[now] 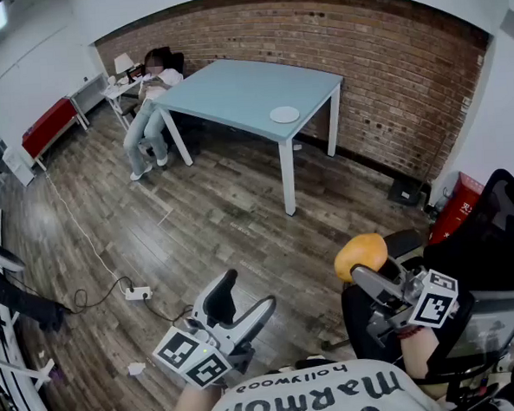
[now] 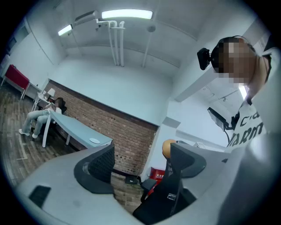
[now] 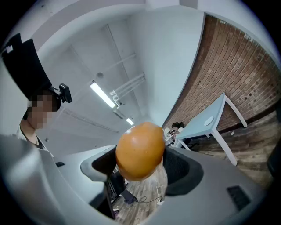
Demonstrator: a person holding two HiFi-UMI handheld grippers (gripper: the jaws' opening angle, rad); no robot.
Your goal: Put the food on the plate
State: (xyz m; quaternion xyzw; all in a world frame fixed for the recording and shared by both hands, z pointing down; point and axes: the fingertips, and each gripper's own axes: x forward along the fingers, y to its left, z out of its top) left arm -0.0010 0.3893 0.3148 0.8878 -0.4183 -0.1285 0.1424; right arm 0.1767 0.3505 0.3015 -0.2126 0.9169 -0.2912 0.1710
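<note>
My right gripper (image 3: 140, 163) pinched the round orange food (image 3: 140, 150); the small white plate (image 1: 284, 114) sat well ahead (left gripper (image 2: 140, 160) spread, empty).

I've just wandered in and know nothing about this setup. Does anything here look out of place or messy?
Nothing spilled or broken. A white power strip and its cable trail loose across the wooden floor, a possible trip hazard. The plate on the blue table looks bare; the orange food sits in the right gripper.
</note>
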